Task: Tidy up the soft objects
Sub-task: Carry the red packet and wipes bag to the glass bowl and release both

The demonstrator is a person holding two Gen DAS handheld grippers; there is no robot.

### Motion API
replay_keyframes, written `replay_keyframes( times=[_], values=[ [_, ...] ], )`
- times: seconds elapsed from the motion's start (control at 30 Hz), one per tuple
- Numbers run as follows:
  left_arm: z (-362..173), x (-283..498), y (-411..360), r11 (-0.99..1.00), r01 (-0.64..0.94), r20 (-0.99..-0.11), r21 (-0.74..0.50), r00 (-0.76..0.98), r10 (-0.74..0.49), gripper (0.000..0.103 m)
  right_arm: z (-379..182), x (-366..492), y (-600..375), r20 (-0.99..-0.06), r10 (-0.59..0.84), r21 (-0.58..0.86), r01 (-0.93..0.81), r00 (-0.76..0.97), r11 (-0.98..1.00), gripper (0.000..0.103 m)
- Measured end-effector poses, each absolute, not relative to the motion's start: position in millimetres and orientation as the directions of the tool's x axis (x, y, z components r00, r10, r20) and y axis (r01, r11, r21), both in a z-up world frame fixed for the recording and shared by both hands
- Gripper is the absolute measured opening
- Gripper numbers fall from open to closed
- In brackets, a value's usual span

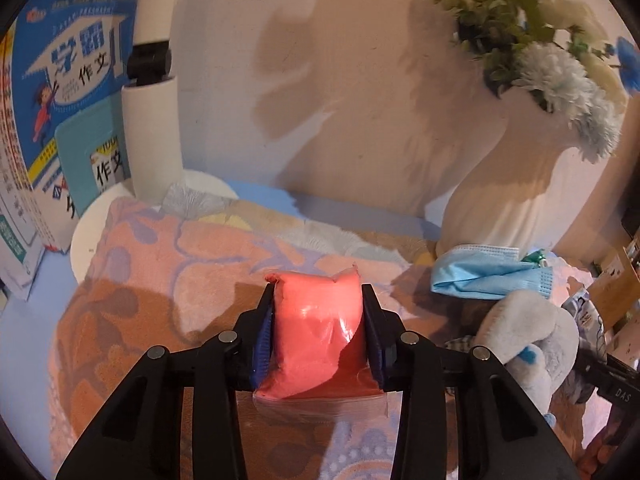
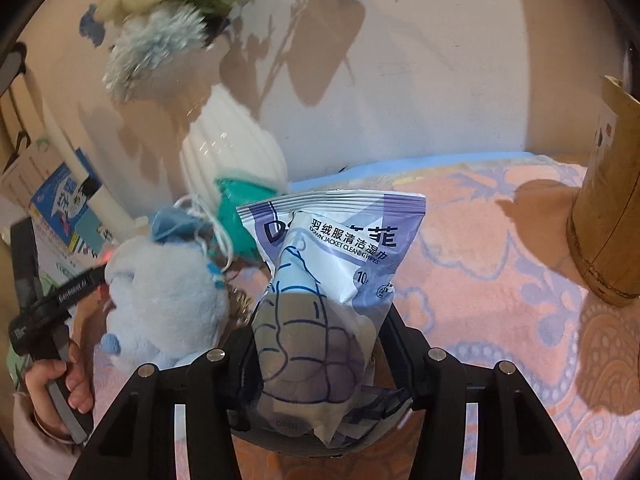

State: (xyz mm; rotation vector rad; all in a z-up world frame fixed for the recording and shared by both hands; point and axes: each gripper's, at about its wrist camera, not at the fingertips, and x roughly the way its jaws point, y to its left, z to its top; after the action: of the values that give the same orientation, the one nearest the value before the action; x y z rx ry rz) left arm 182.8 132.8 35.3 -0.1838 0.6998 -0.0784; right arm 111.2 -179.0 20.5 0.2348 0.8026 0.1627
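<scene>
One pink pouch (image 1: 318, 332) sits pinched between the pads of the left gripper (image 1: 318, 300), over the middle of the patterned blanket (image 1: 160, 280). One pack of wipes (image 2: 324, 280) stands squeezed in the right gripper (image 2: 320, 320) — near the blanket's back edge. Between them lie one blue plush toy (image 2: 160, 300) and one face mask (image 1: 488, 276), the mask by the one white vase (image 1: 512, 184) at the back edge.

Blanket (image 1: 160, 264) open across its middle and toward the left edge. Back right corner crowded: white vase (image 1: 496, 184), blue face mask (image 1: 484, 276), plush toy (image 1: 532, 328) close together. Wooden cylinder (image 2: 608, 216) blocks the right edge; books (image 1: 52, 120) and white lamp post (image 1: 154, 136) wall the back left.
</scene>
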Motion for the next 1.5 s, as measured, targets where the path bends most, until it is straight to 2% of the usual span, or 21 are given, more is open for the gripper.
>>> replay_keyframes(
  times=[0.23, 0.37, 0.43, 0.67, 0.8, 1.1, 1.27, 1.37, 1.5],
  values=[
    [34, 182, 130, 0.987, -0.041, -0.66, -0.156, 0.748, -0.073, 0.036, 13, 85, -177, -0.694, 0.299, 0.329, -0.081, 0.655, 0.941, 0.052],
    [31, 159, 123, 0.984, -0.068, -0.686, -0.165, 0.725, -0.065, 0.036, 12, 63, -179, -0.693, 0.32, 0.347, -0.09, 0.646, 0.934, 0.052],
    [34, 142, 113, 0.989, -0.063, -0.687, -0.131, 0.725, -0.045, 0.036, 12, 52, -182, -0.694, 0.337, 0.365, -0.093, 0.636, 0.927, 0.052],
    [58, 89, 82, 0.973, -0.002, -0.667, -0.233, 0.728, -0.159, 0.036, 30, 12, -193, -0.673, 0.388, 0.391, -0.142, 0.63, 0.909, 0.052],
    [75, 74, 45, 0.952, 0.076, -0.639, -0.296, 0.725, -0.256, 0.036, 48, -15, -213, -0.661, 0.39, 0.391, -0.149, 0.641, 0.908, 0.053],
    [94, 48, -82, 0.905, 0.322, -0.618, -0.277, 0.662, -0.425, 0.036, 75, -66, -286, -0.641, 0.355, 0.411, -0.086, 0.68, 0.908, 0.053],
    [96, 34, -153, 0.86, 0.452, -0.621, -0.238, 0.61, -0.492, 0.036, 88, -87, -334, -0.641, 0.291, 0.398, -0.017, 0.71, 0.917, 0.053],
    [100, 19, -193, 0.839, 0.521, -0.61, -0.157, 0.617, -0.497, 0.036, 95, -96, -366, -0.638, 0.267, 0.406, 0.022, 0.722, 0.913, 0.053],
    [104, 4, -239, 0.775, 0.614, -0.615, -0.15, 0.556, -0.559, 0.036, 107, -103, -410, -0.649, 0.219, 0.375, 0.056, 0.728, 0.925, 0.053]
  ],
)
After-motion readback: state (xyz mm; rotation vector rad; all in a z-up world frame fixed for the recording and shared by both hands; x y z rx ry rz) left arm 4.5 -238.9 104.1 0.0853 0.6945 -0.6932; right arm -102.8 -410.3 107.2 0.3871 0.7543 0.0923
